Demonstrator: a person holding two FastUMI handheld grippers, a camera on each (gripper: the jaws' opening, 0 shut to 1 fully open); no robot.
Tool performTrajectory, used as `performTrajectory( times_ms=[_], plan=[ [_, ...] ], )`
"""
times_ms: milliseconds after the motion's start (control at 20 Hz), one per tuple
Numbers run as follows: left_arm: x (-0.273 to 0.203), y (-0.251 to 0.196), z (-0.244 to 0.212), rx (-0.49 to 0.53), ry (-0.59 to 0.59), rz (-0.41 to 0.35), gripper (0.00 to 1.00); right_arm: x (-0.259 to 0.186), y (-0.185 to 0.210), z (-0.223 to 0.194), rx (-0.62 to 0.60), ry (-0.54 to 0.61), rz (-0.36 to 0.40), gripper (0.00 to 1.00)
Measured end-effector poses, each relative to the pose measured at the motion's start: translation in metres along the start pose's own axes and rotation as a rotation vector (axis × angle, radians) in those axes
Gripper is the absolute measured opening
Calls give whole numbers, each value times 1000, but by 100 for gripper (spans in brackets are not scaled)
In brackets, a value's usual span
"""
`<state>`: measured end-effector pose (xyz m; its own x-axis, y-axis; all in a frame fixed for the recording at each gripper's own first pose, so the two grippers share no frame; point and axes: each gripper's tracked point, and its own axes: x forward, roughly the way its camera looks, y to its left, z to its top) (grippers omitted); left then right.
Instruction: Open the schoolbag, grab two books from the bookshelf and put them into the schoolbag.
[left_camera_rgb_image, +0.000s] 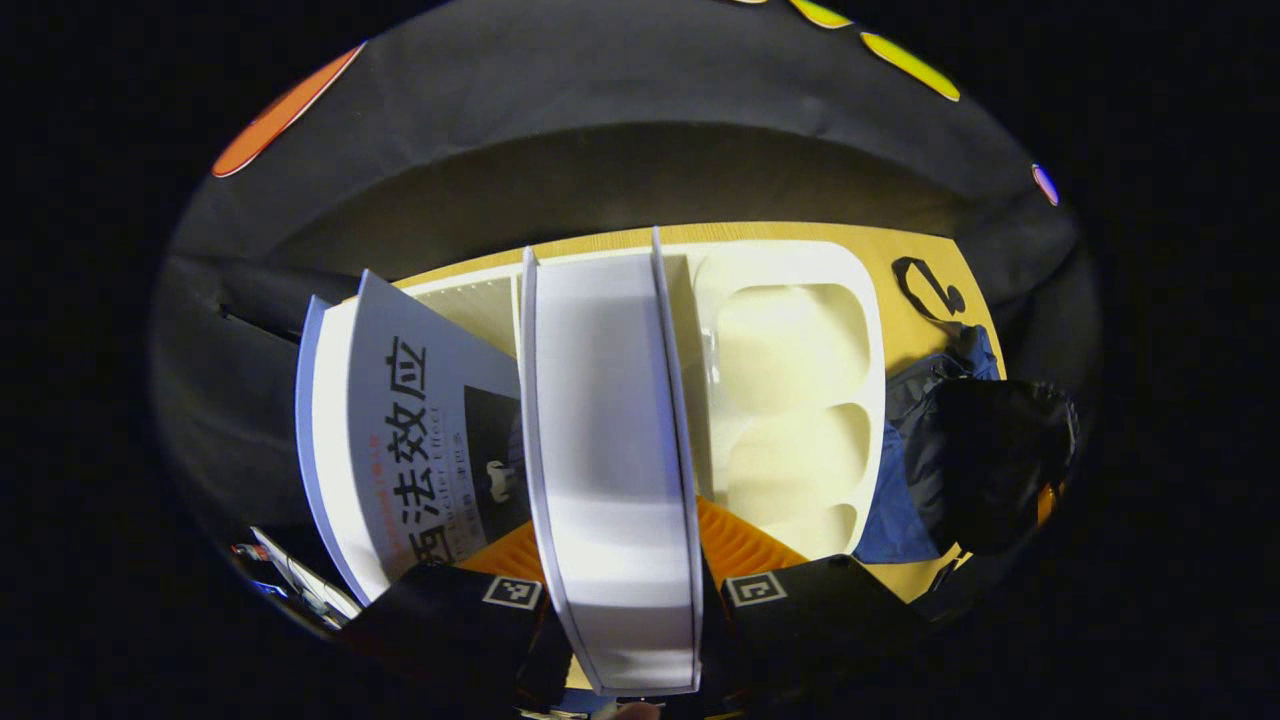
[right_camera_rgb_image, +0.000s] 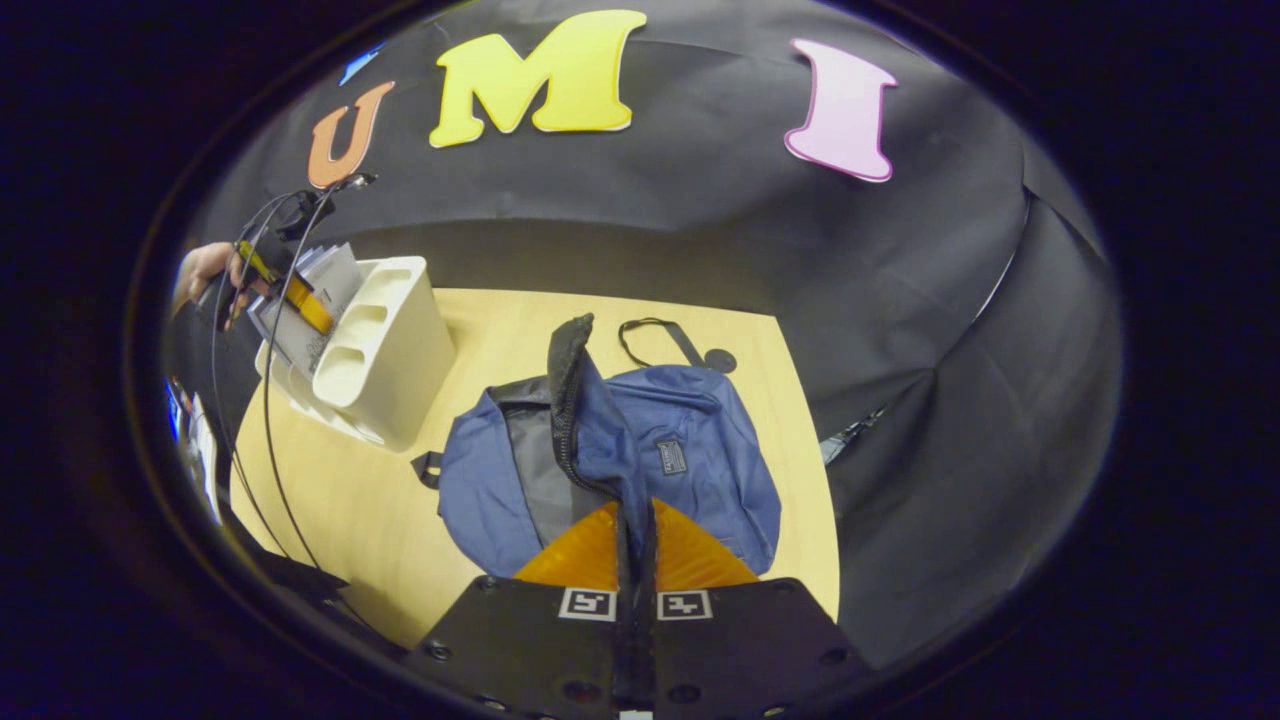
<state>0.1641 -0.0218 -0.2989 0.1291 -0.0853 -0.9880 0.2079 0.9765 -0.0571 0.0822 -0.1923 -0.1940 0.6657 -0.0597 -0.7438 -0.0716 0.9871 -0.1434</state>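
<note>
Books, two: one pinched by left gripper (left_camera_rgb_image: 620, 590) above rack (left_camera_rgb_image: 790, 390). Right gripper (right_camera_rgb_image: 635, 545) pinches schoolbag (right_camera_rgb_image: 690, 460) flap; table (right_camera_rgb_image: 370, 500) between bare.

The schoolbag (right_camera_rgb_image: 690, 450) is navy blue with a black lining, the bookshelf (right_camera_rgb_image: 385, 360) cream white. The surface (right_camera_rgb_image: 350, 510) is pale wood. One book (left_camera_rgb_image: 610, 450) is plain white, another (left_camera_rgb_image: 400, 430) grey with black characters.

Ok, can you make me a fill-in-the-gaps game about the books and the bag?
1. The left gripper is shut on a ____ book.
2. The right gripper pinches the flap of the ____ schoolbag.
3. The bookshelf is coloured ____.
4. The schoolbag lies on a ____ table.

Missing words: white; blue; cream; wooden
</note>
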Motion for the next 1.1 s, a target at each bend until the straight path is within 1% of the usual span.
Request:
performTrajectory(
  times_ms=[100,200,300,350,400,650,750,800,900,1050,1100],
  plan=[
    [-2,1,1,-12,1,9,51,-1,-1,1,-3,-5,-1,0],
    [-6,0,-6,-42,12,-9,49,-1,0,0,-3,-3,7,0],
    [-13,1,-11,-71,-6,-17,48,-1,1,0,16,-2,13,0],
    [-19,-1,-14,-77,-11,-31,52,-1,2,-1,30,1,18,0],
    [-28,-5,-17,-75,-23,-48,48,-2,2,-2,36,1,21,0],
    [-85,-4,-42,-67,-86,-127,48,-4,9,0,10,-8,30,0],
    [-110,1,-62,-91,-109,-150,48,-5,12,0,3,-8,38,0],
    [-120,3,-75,-100,-110,-173,48,-4,14,1,-1,-9,40,0],
    [-137,10,-105,-168,-101,-220,48,-4,15,0,-9,-8,41,0],
    [-160,5,-143,-282,-108,-303,48,-5,15,-2,-20,-5,39,0],
    [-165,0,-154,-316,-115,-336,53,-6,14,-2,-24,-2,38,0]
  ],
)
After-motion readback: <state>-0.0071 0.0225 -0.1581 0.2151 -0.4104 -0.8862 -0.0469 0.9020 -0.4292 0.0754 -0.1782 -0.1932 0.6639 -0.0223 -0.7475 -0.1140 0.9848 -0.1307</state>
